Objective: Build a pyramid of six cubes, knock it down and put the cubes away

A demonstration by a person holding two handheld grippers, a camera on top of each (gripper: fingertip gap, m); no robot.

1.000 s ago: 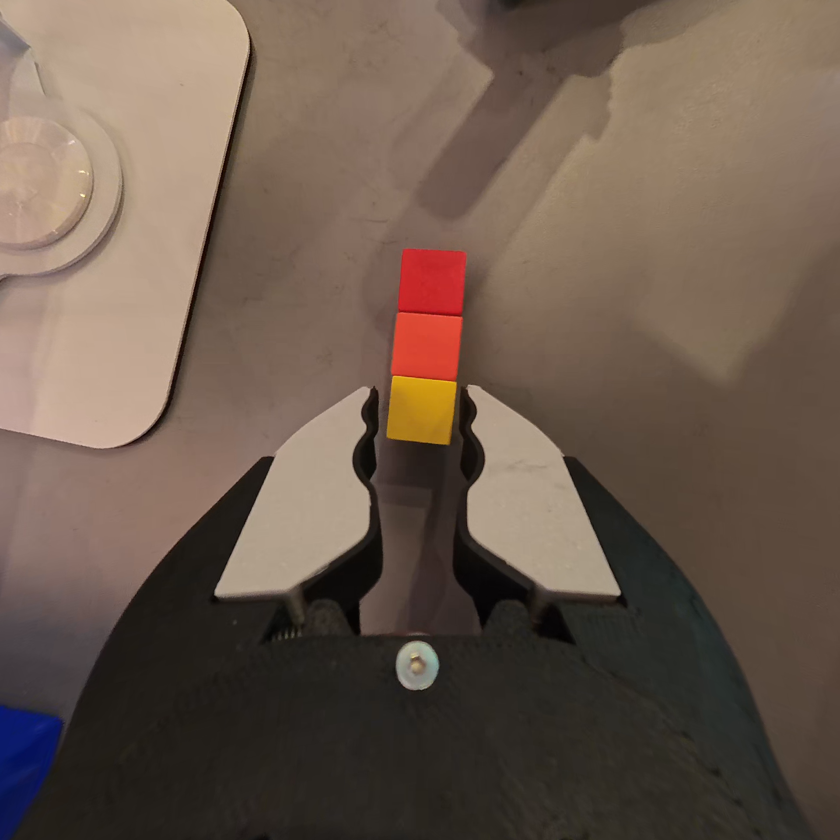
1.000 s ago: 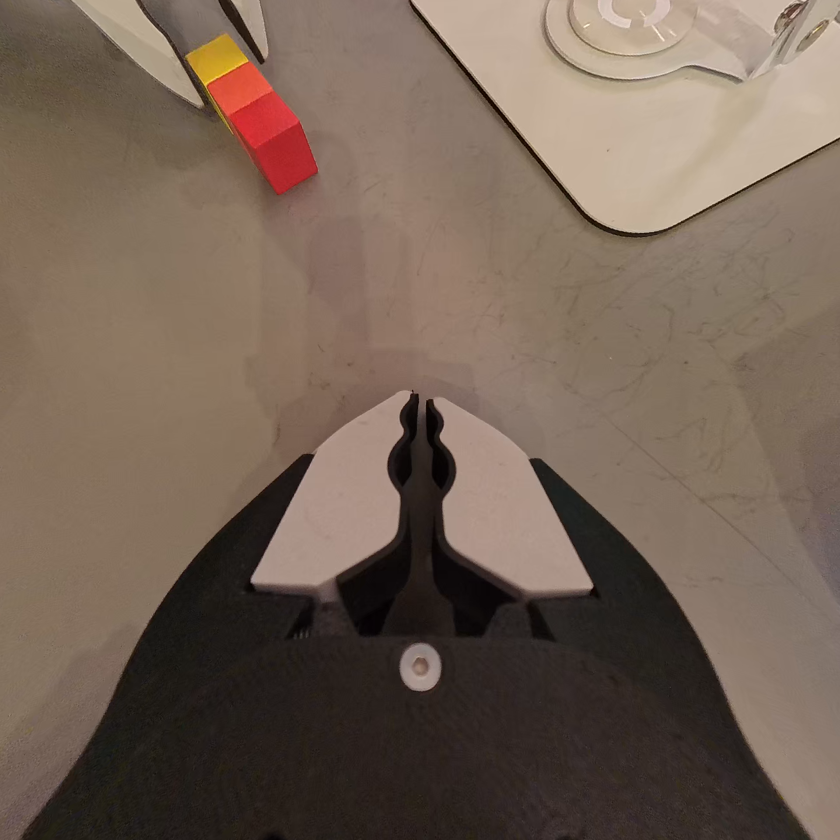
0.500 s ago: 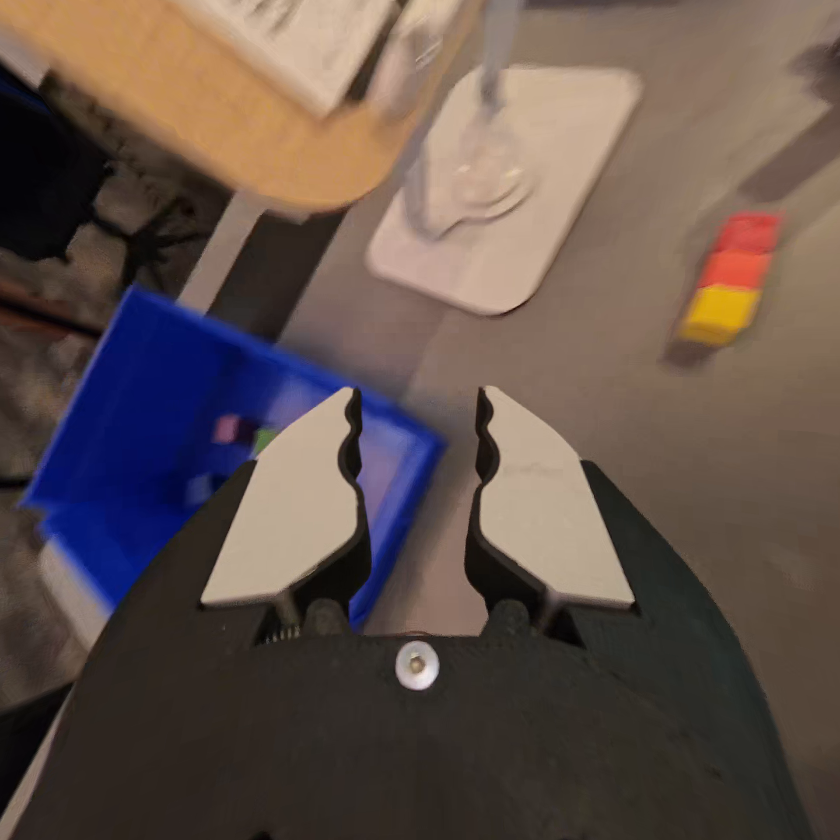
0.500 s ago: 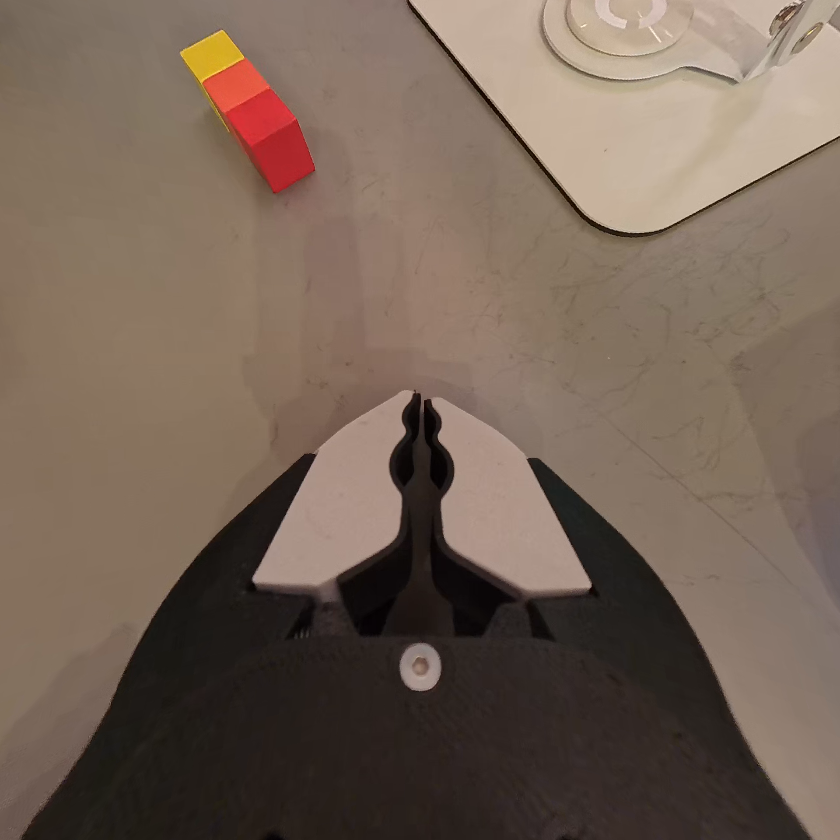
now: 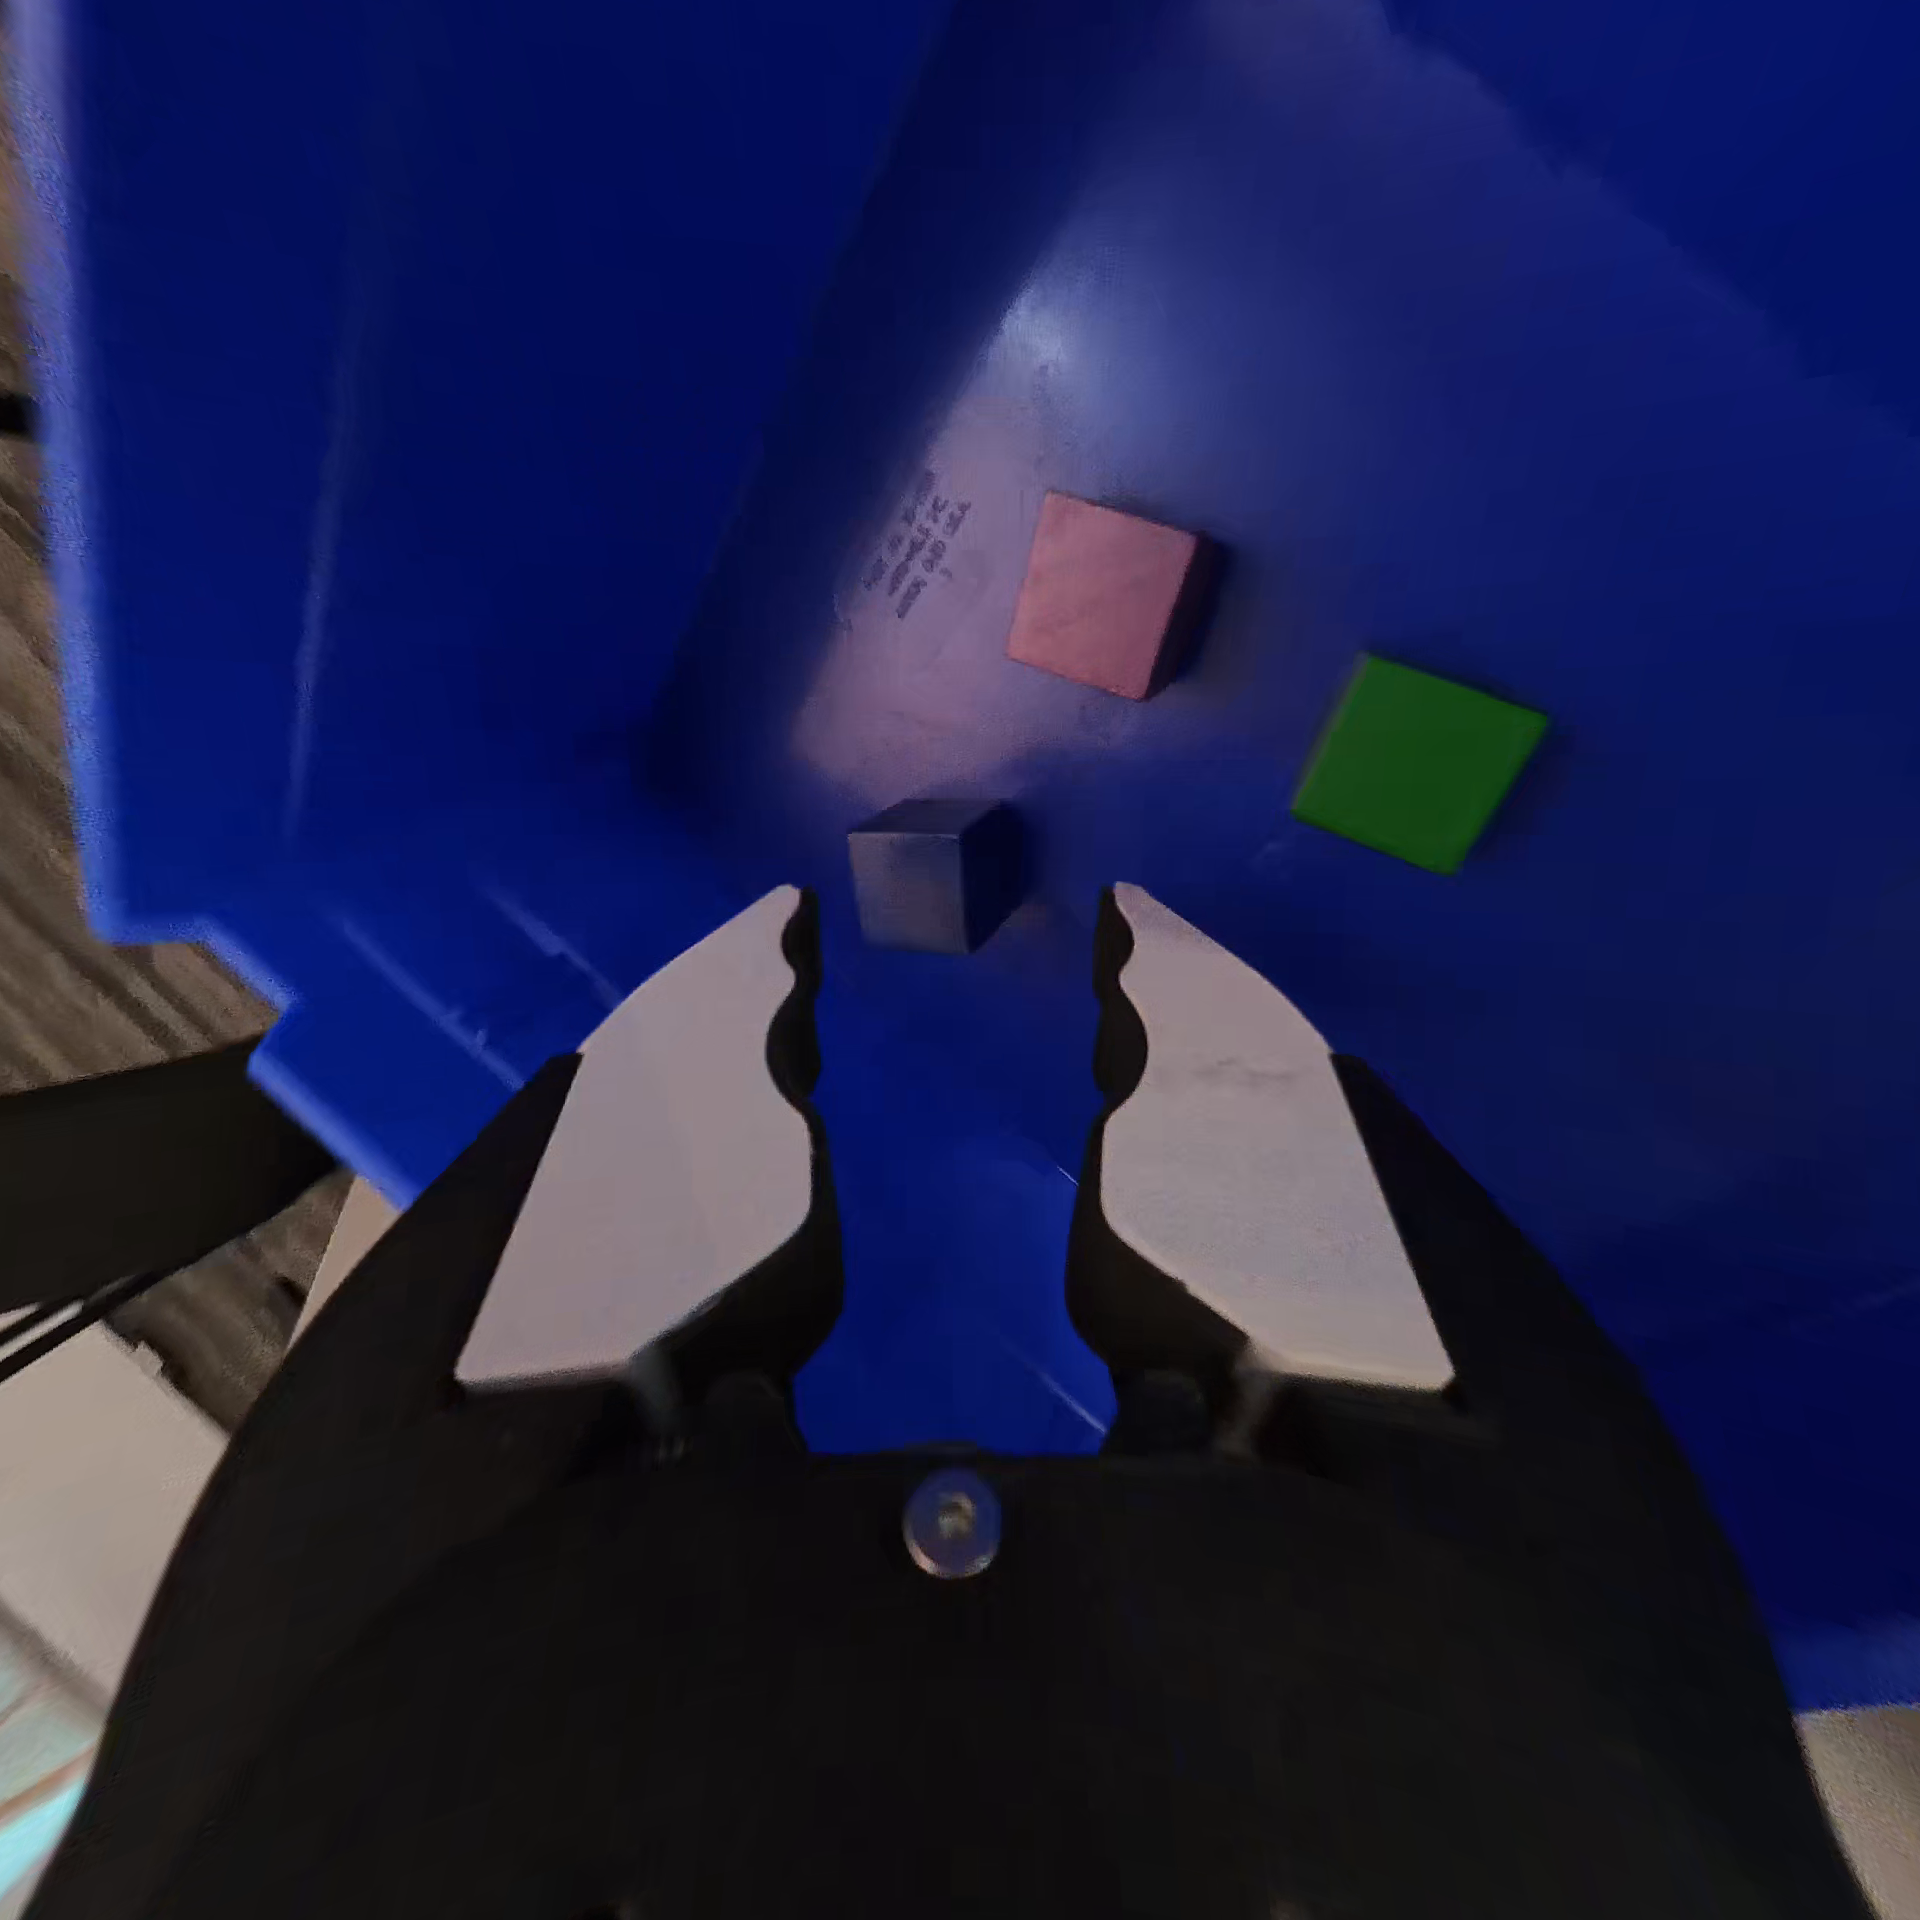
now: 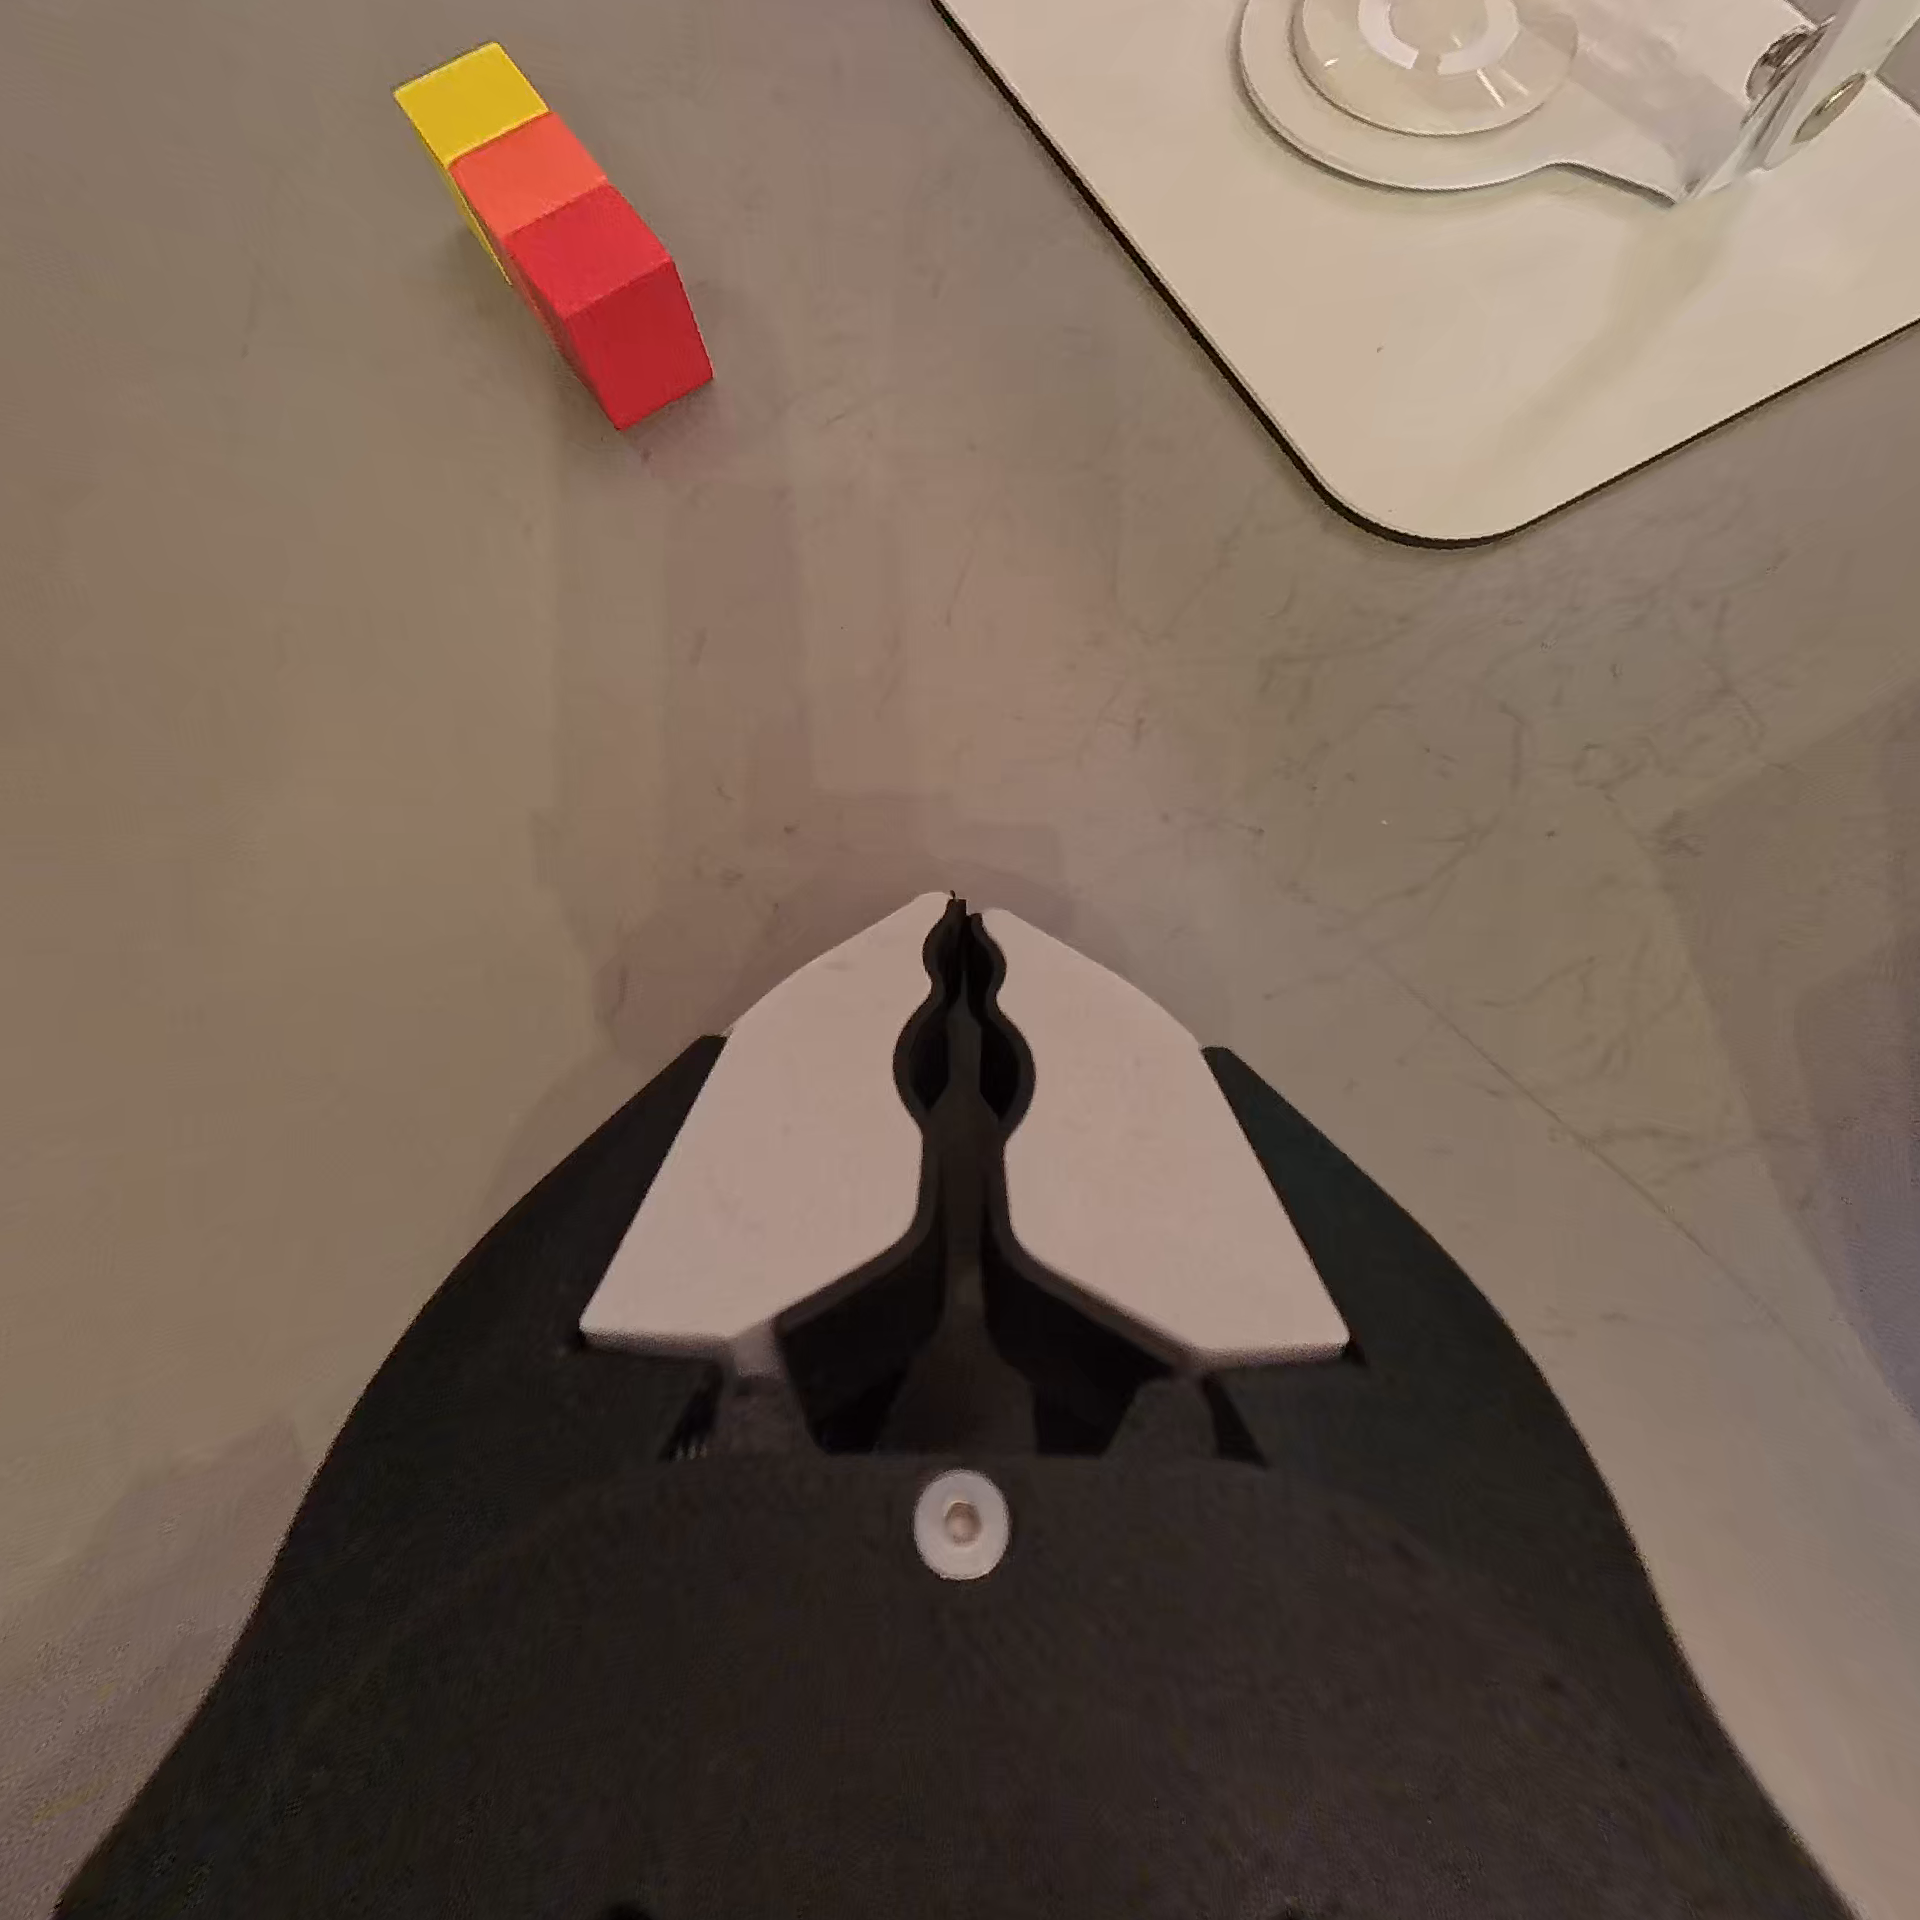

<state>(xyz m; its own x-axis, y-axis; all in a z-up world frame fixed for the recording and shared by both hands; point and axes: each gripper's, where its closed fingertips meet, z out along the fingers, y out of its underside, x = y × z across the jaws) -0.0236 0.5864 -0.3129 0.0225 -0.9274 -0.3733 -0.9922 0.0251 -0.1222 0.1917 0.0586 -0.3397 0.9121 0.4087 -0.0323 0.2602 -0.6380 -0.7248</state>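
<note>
In the left wrist view my left gripper (image 5: 956,904) is open and empty above the inside of a blue bin (image 5: 520,520). A dark blue cube (image 5: 930,878) lies on the bin floor just beyond my fingertips, clear of both pads. A pink cube (image 5: 1107,608) and a green cube (image 5: 1418,758) lie farther in. In the right wrist view my right gripper (image 6: 961,914) is shut with nothing between its pads, low over the grey table (image 6: 312,727). A yellow cube (image 6: 473,99), an orange cube (image 6: 525,171) and a red cube (image 6: 608,301) sit touching in a row at the far left.
A white board (image 6: 1507,343) with a clear plastic stand (image 6: 1455,73) on it lies at the far right of the table. Beside the bin at the left are floor (image 5: 62,935) and a dark strap (image 5: 125,1174).
My left gripper let go of the yellow cube at the end of the row, opened wider and swung left over the blue bin. My right gripper stayed put and shut fully.
</note>
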